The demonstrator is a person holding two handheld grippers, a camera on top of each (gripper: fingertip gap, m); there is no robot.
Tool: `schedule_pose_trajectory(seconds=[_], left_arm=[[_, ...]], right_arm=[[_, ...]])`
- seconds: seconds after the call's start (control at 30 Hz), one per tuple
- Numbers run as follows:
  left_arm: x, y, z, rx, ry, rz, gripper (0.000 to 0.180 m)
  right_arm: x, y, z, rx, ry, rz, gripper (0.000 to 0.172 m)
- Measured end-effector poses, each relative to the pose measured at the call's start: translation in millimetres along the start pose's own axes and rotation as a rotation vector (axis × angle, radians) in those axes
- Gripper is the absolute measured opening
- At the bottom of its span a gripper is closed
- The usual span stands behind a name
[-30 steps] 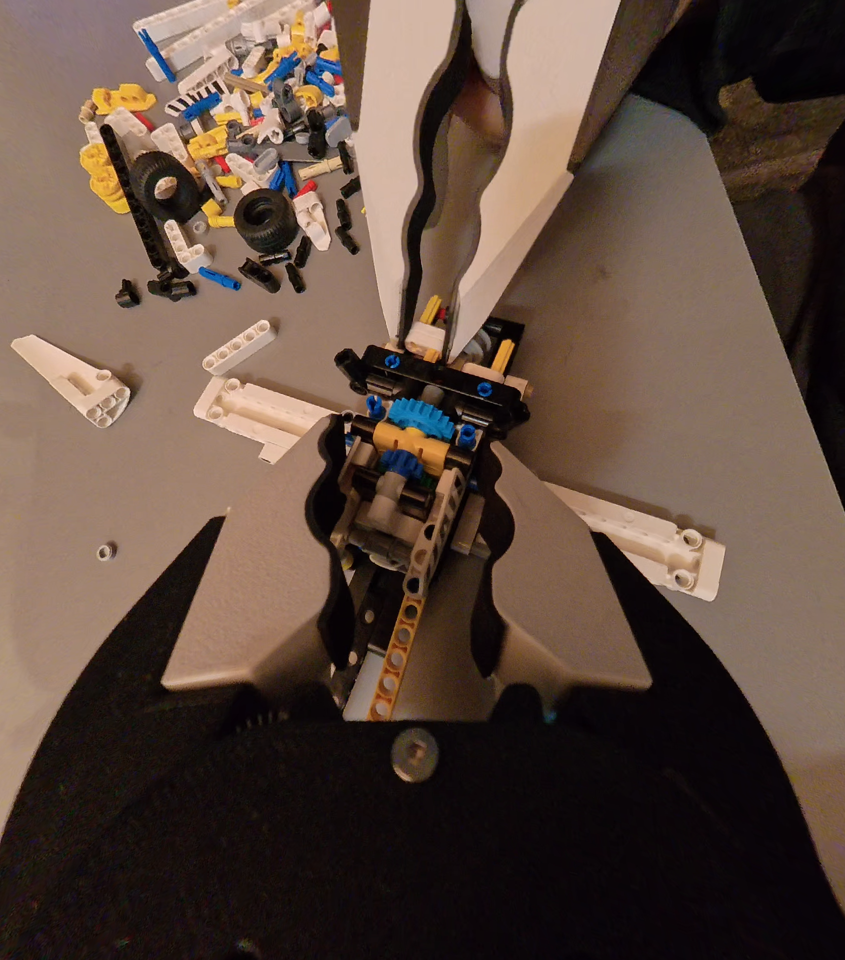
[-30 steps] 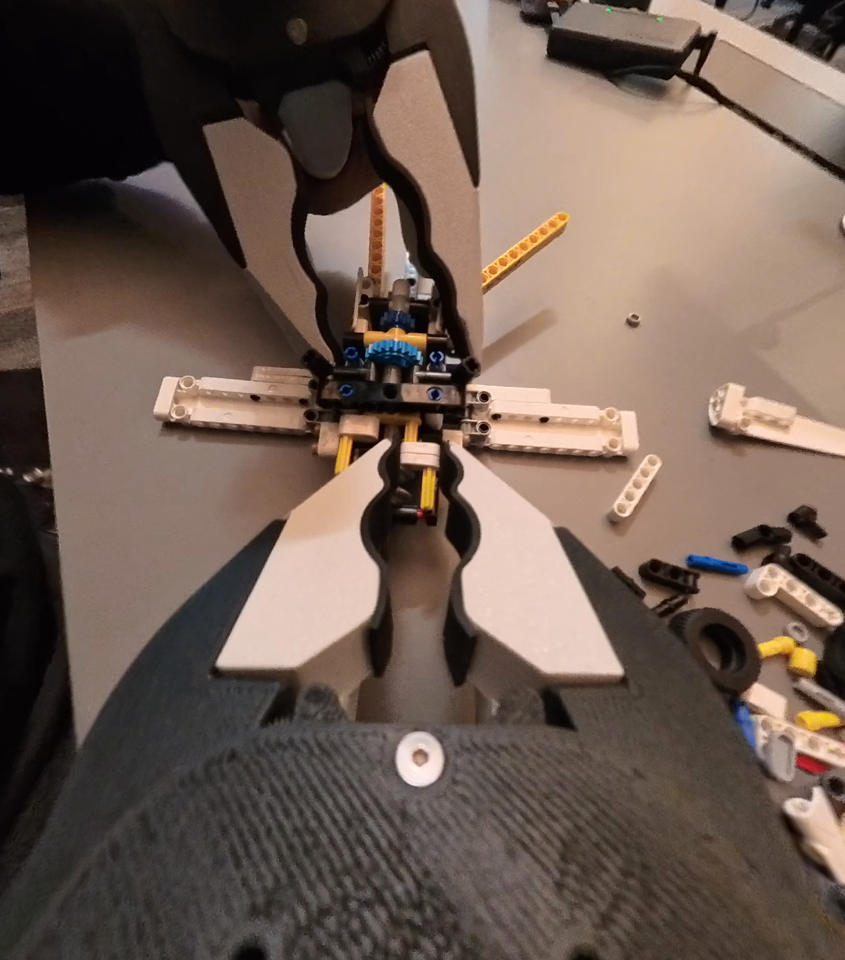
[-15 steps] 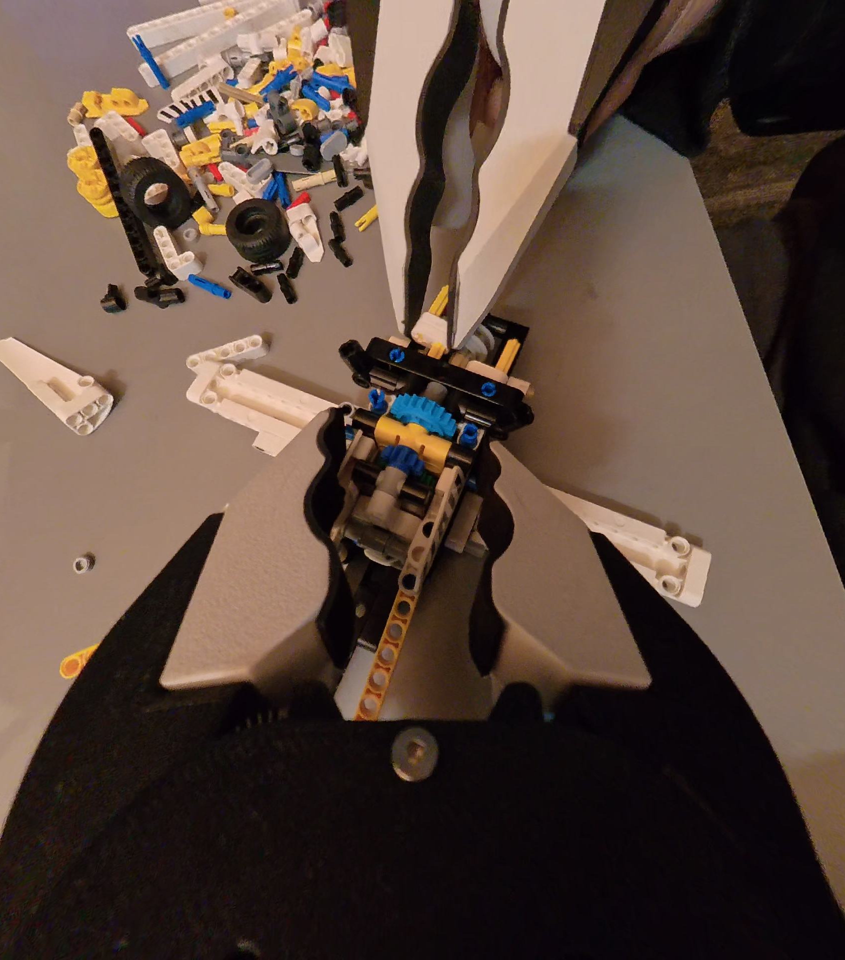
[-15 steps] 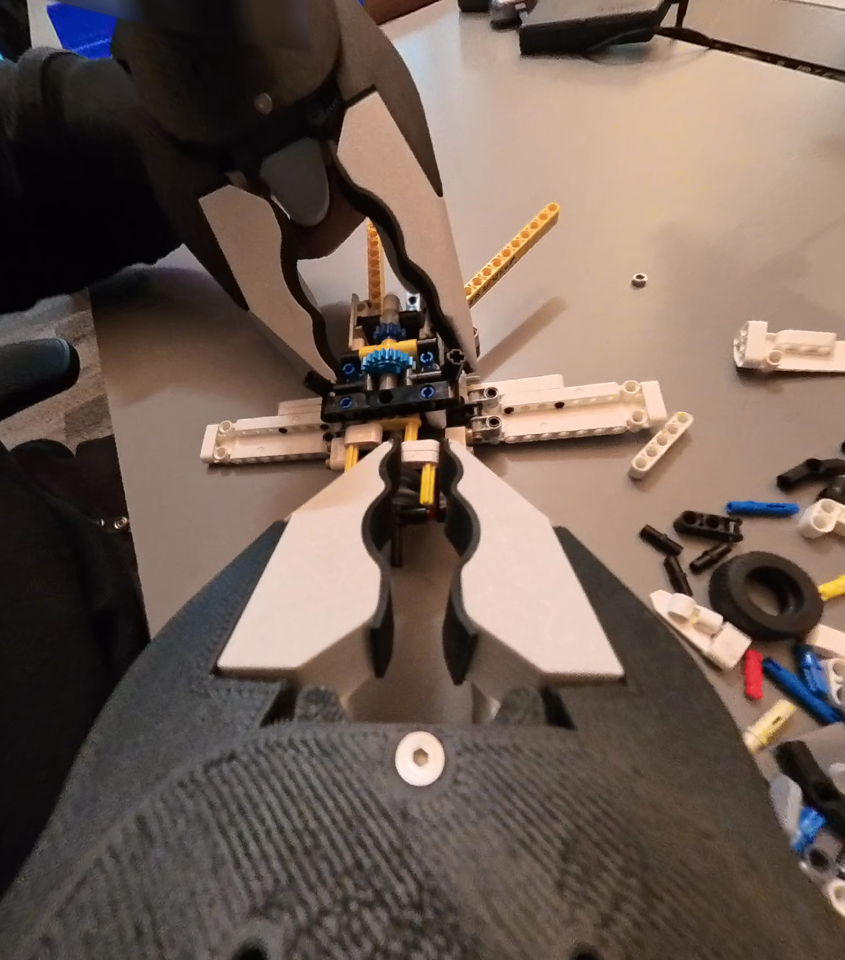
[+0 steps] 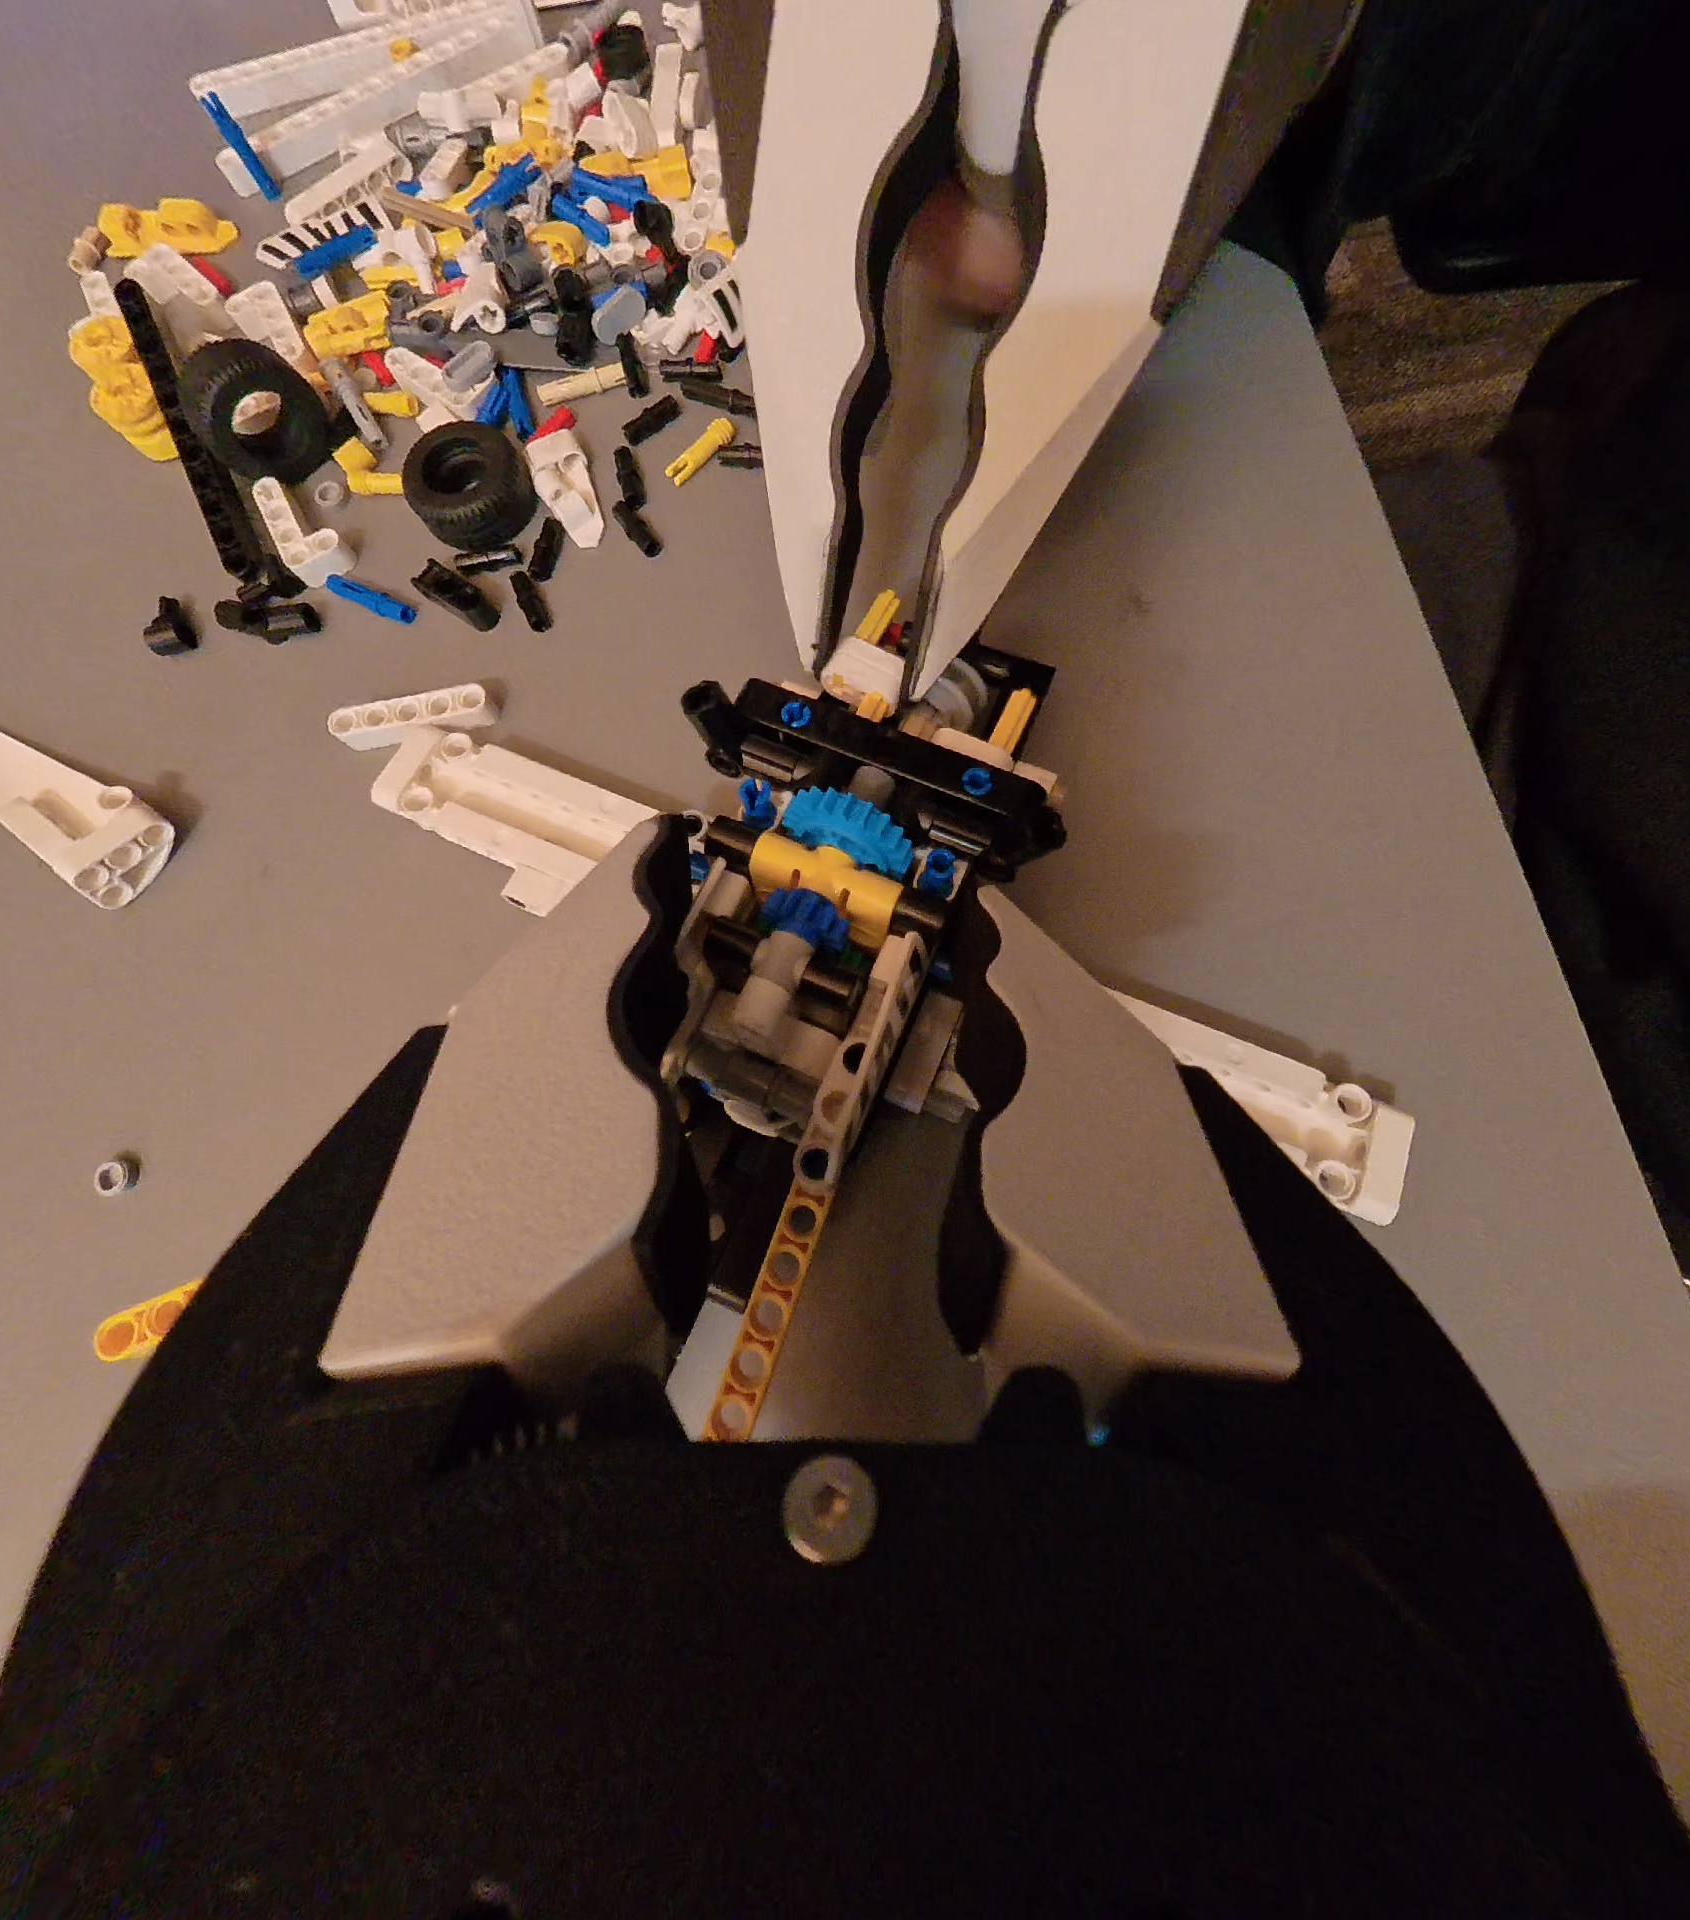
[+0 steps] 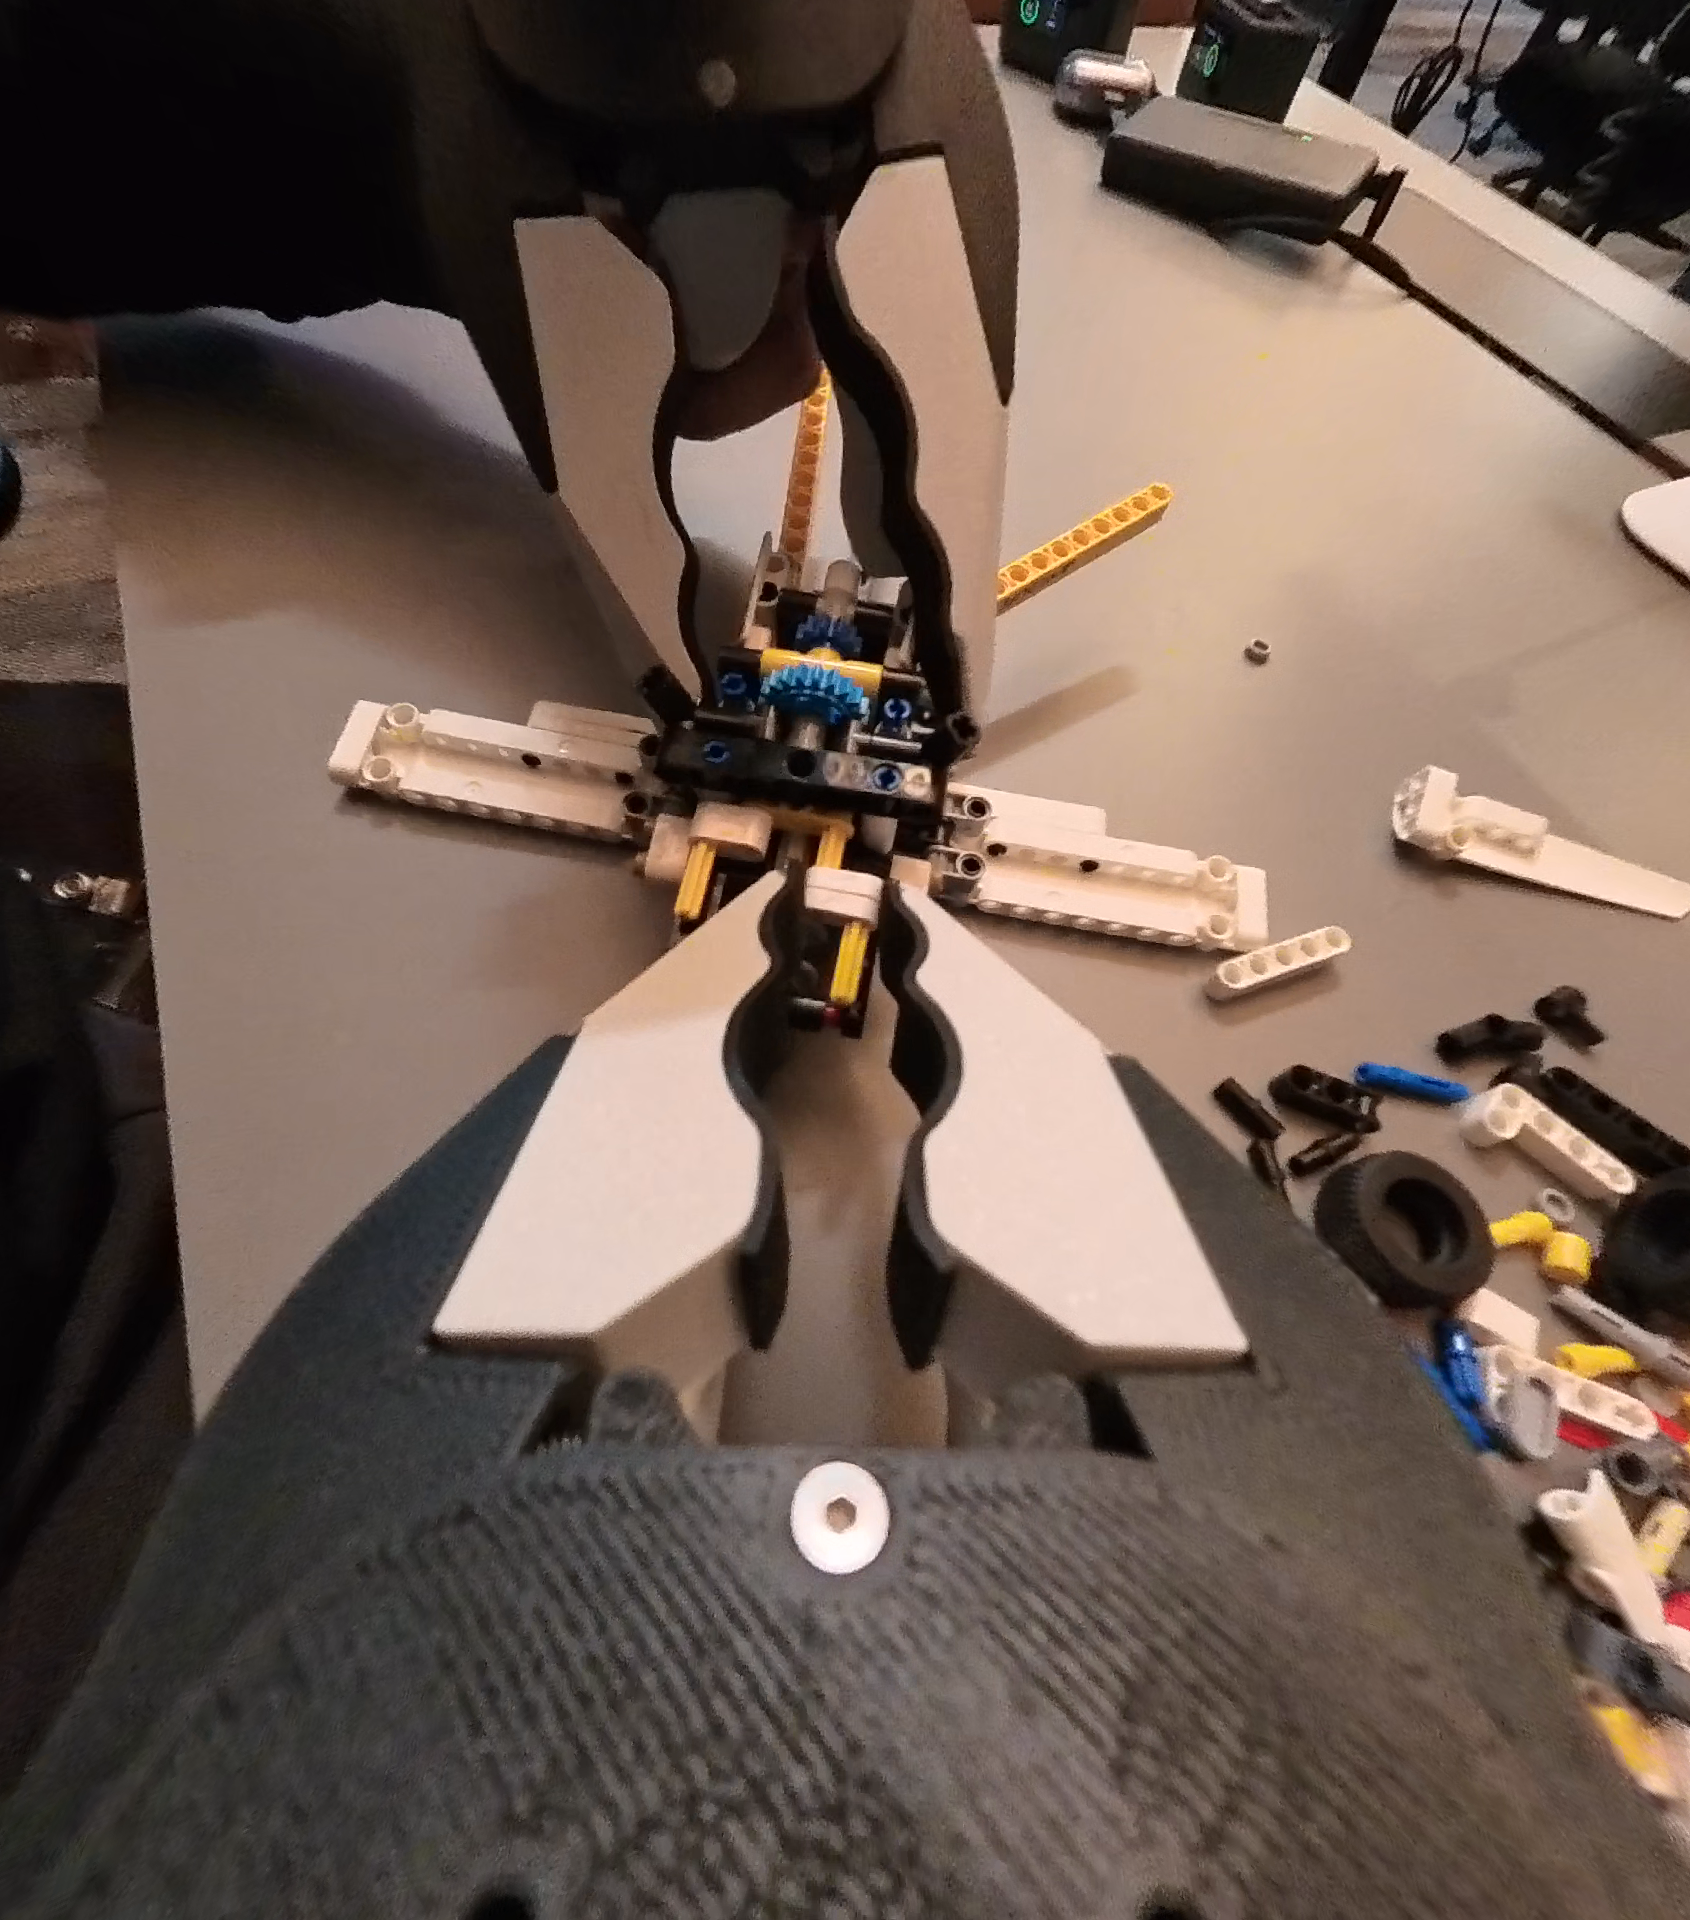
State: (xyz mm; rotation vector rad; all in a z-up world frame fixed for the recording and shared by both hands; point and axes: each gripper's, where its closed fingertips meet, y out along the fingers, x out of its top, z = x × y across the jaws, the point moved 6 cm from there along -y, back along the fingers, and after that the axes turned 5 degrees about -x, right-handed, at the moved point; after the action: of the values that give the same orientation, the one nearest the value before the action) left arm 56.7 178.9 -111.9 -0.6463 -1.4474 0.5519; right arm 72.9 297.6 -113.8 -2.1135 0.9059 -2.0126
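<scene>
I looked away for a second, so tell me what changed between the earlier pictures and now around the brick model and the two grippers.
Little changed. The left gripper stays clamped around the black, blue and yellow brick-built gear assembly with white wing panels, and the right gripper keeps pinching the small white connector piece on a yellow axle at the assembly's end. Only the views shifted slightly. The pile of loose bricks and the two black rubber tyres lie as before.

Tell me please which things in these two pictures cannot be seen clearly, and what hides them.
- Rear of the brick model: left wrist view, covered by the left claw clamped around it.
- Orange beam: its near end is hidden under the claw's black body.
- Loose parts pile: right wrist view, cut off by the right edge, blurred.
- Black devices at the table's far end: too small and dark.
</scene>
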Motion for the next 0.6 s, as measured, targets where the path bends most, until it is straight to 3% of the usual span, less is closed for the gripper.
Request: schedule_pose_trajectory(seconds=[0.2, 0.33, 0.47, 0.6], left_arm=[[2, 0, 2, 0.009, -0.024, 0.003, 0.052], [4, 2, 1, 0.035, -0.009, 0.058, 0.052], [4, 2, 1, 0.042, -0.010, 0.059, 0.052], [3, 2, -1, 0.075, 0.029, 0.052, 0.052]], right_arm=[[2, -1, -9, 0.031, 0.195, -0.007, 0.015], [5, 0, -10, -0.022, 0.198, 0.084, 0.034], [7, 5, -8, -0.014, 0.181, 0.190, 0.027], [8, 9, -9, -0.029, 0.153, 0.183, 0.021]])
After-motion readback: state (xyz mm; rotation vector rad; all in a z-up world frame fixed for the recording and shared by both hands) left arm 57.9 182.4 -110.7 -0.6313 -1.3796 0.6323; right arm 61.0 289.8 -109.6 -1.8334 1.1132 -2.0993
